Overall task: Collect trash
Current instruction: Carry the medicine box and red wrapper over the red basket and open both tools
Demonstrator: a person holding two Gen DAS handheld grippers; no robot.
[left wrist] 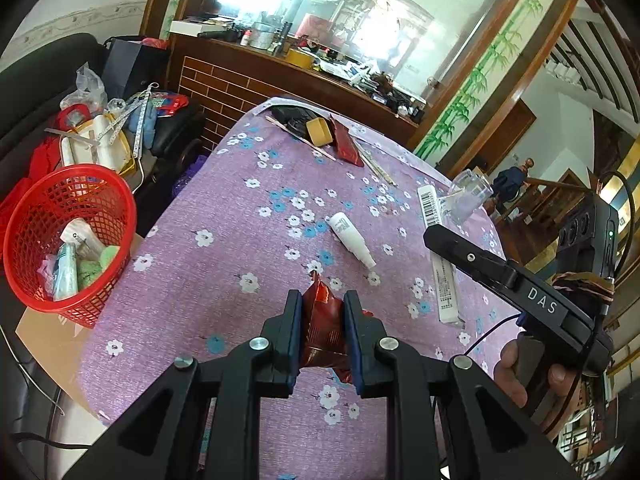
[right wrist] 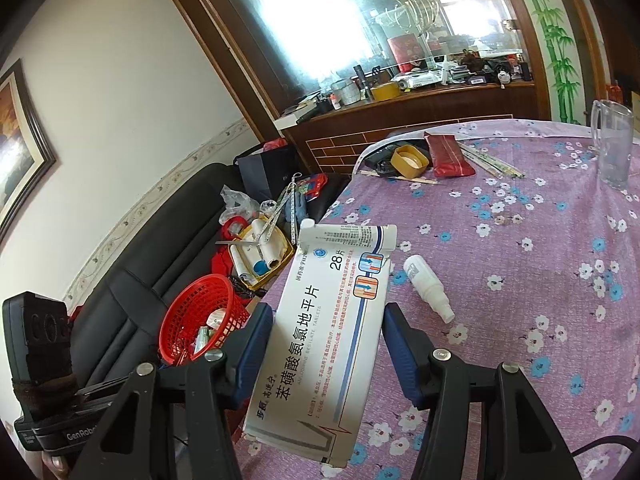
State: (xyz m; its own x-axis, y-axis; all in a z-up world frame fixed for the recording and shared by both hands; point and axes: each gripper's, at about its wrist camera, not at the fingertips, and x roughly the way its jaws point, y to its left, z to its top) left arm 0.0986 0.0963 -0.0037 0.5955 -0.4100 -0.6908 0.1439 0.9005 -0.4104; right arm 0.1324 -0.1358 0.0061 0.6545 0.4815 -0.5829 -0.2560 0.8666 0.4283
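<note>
Table (left wrist: 224, 248), under a purple flowered cloth, with the red mesh basket (left wrist: 68, 240) standing off its left edge on a lower surface; the basket already holds several discarded items. The right gripper (right wrist: 326, 344) grips a white medicine box (right wrist: 324, 344), flaps open, by its long sides and holds it tilted above the table edge, the basket down and to its left. The left gripper (left wrist: 322, 332) is clamped on a crumpled red foil wrapper (left wrist: 322, 328), just above the cloth. A white spray bottle (left wrist: 352, 240) lies loose mid-table, not yet collected. To do this step well, each load should probably be carried fully over the basket rim before the jaws part, one arm at a time so they do not cross; the light wrapper may cling to a pad, and the open box may catch the rim if dropped flat.
</note>
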